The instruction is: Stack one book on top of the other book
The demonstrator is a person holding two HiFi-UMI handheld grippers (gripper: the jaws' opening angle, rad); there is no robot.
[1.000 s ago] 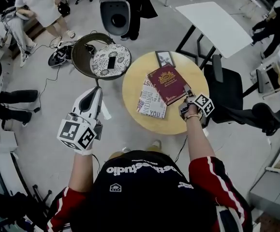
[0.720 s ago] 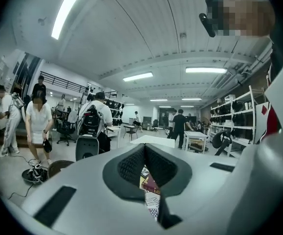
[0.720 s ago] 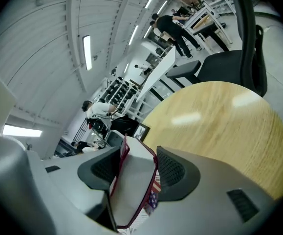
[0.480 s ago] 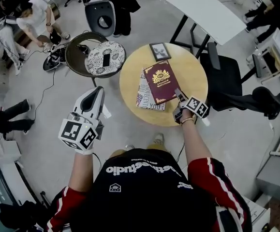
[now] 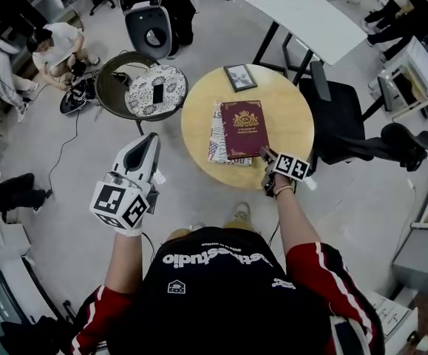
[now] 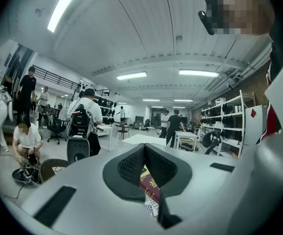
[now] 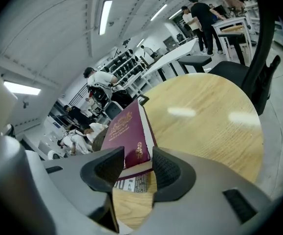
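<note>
The red book (image 5: 245, 128) lies stacked on the printed book (image 5: 216, 135) on the round table (image 5: 291, 117). The right gripper (image 5: 266, 156) sits at its near corner, jaws closing without pressing it. The left gripper (image 5: 151, 141) hovers off the table, jaws together, empty.

Round pale wooden bench (image 5: 291, 135), small dark-framed picture (image 5: 240, 78) near its far edge, black office chair (image 5: 343, 128) just beside, white rectangular tabletop (image 5: 310, 22) beyond, dark round tub chair (image 5: 110, 87), black-and-white patterned cushion (image 5: 143, 98) inside, black phone (image 5: 158, 93) lying on it.
</note>
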